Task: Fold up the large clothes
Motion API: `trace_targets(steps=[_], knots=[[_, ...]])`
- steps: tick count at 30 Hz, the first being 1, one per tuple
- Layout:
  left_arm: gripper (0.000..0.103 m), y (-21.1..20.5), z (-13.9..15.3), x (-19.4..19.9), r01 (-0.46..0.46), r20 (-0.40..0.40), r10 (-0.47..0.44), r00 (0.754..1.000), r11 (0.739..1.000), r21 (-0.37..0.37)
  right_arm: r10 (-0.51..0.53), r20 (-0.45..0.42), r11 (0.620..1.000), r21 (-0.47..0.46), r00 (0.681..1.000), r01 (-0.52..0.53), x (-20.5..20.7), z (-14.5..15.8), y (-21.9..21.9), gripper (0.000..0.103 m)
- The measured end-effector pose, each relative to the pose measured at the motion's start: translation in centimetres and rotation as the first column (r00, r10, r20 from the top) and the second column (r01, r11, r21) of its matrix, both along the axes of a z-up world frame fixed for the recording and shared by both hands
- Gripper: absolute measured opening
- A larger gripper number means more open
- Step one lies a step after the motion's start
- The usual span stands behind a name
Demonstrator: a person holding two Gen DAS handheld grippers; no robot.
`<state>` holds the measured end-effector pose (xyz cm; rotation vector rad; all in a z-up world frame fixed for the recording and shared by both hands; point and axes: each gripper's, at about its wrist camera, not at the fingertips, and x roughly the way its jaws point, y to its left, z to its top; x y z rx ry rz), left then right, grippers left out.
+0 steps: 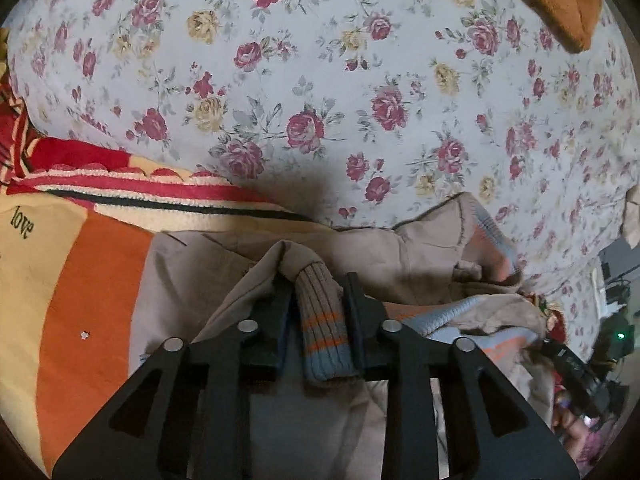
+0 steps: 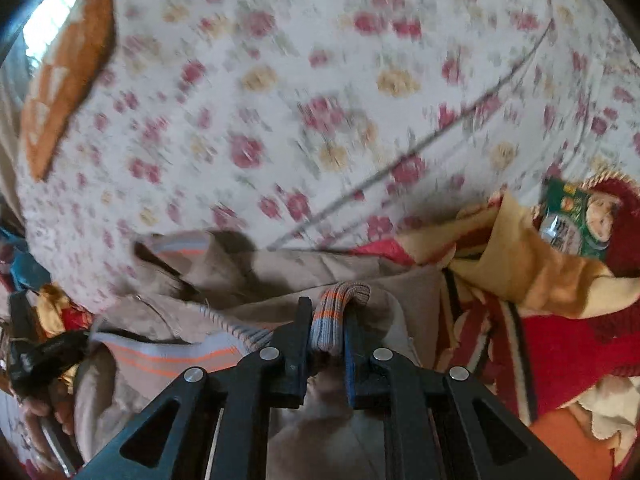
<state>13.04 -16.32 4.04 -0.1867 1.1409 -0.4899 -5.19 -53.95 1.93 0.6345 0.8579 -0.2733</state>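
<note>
At the left edge of the bed lay my striped blanket [image 1: 80, 272], cream and orange with red bands, and I could read the word "love" [image 1: 23, 222] printed in dark letters on its cream part. Just beside it, on the floral bedsheet [image 1: 320, 80], the beige jacket [image 1: 224, 256] was bunched along the bed's near edge. My left gripper [image 1: 318, 300] had a ribbed cuff [image 1: 324, 320] with orange and blue-grey stripes between its fingers; the jaws stood slightly apart, and I could not tell whether the pads pressed on it. An orange cushion [image 1: 560, 0] sat toward the far right corner. In my right wrist view, blurred, my right gripper [image 2: 326, 320] was clamped on the jacket's other striped cuff [image 2: 334, 312]. Further right, on the red and cream blanket [image 2: 560, 340], lay a green packet [image 2: 576, 220] whose writing I could not read.
</note>
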Motion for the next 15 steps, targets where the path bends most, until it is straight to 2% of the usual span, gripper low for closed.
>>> trace_targets(steps=[2,3,4,5,7,10,15], knots=[[0.044,0.6,1.1,-0.4,0.019,0.022,-0.019,1.000,1.000,-0.001,-0.007,0.008,1.000,0.027,1.000,0.007,-0.3,0.0,-0.1,0.021],[0.050,1.1,1.9,-0.7,0.026,0.043,-0.026,0.999,1.000,-0.004,-0.013,0.029,1.000,0.029,0.999,0.012,-0.8,0.5,-0.1,0.034],[0.062,1.5,2.6,-1.0,0.025,0.065,-0.024,0.998,1.000,-0.010,-0.019,0.048,1.000,0.014,0.999,0.018,-1.6,1.3,0.0,0.047],[0.071,2.3,3.6,-1.5,0.012,0.100,-0.010,0.995,1.000,-0.018,-0.022,0.063,1.000,-0.002,0.998,0.022,-2.3,1.9,0.2,0.048],[0.074,3.7,5.2,-2.8,0.003,0.147,0.001,0.989,1.000,-0.028,0.012,0.077,1.000,-0.024,0.997,-0.010,-3.6,3.2,1.0,0.048],[0.074,5.0,6.2,-4.9,0.034,0.156,-0.029,0.987,0.999,-0.031,0.111,0.060,0.993,-0.049,0.992,-0.108,-5.3,4.6,3.2,0.048],[0.074,5.7,5.5,-10.3,0.071,0.181,-0.080,0.980,0.996,0.059,0.254,0.044,0.962,-0.116,0.966,-0.248,-7.5,5.5,7.6,0.048]])
